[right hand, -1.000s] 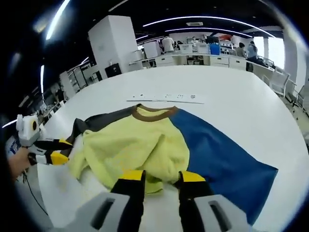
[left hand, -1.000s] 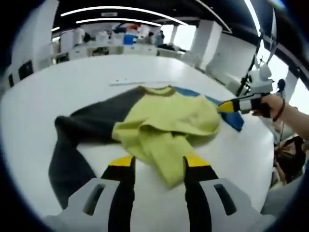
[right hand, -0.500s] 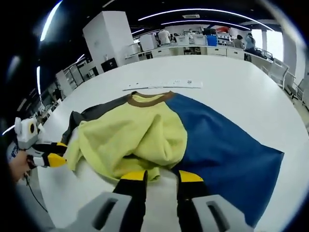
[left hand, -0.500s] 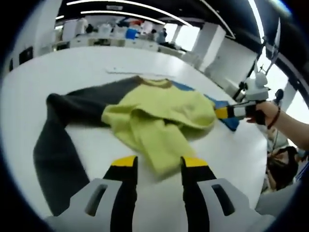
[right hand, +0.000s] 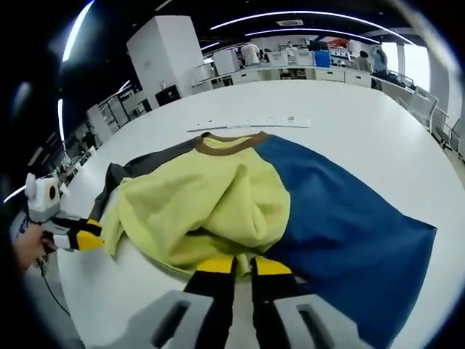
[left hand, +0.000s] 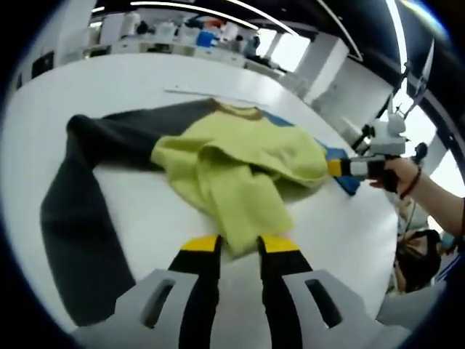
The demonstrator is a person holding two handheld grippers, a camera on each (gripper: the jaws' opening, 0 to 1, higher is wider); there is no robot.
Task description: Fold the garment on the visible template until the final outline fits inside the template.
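Observation:
A garment lies bunched on the white table (left hand: 109, 94): yellow-green body (left hand: 240, 153), dark grey sleeve (left hand: 73, 218), a strip of blue (left hand: 341, 156). My left gripper (left hand: 240, 246) has its yellow-tipped jaws drawn in on the near end of a folded yellow flap. In the right gripper view the yellow body (right hand: 203, 196) lies over the blue part (right hand: 341, 218), with a brown collar (right hand: 229, 142) at the far side. My right gripper (right hand: 244, 265) is shut on the yellow hem. The right gripper (left hand: 349, 167) also shows at the garment's blue edge, and the left gripper (right hand: 76, 236) at its yellow side.
A thin white strip (right hand: 251, 122) lies on the table beyond the collar. A hand (left hand: 396, 174) holds the right gripper near the table's edge. Desks, shelves and a white pillar (right hand: 167, 58) stand far behind. Bare table surface (right hand: 363, 123) lies around the garment.
Both grippers moved in to the garment's near edge and their jaws narrowed from wide apart onto yellow fabric. The garment itself lies about as before.

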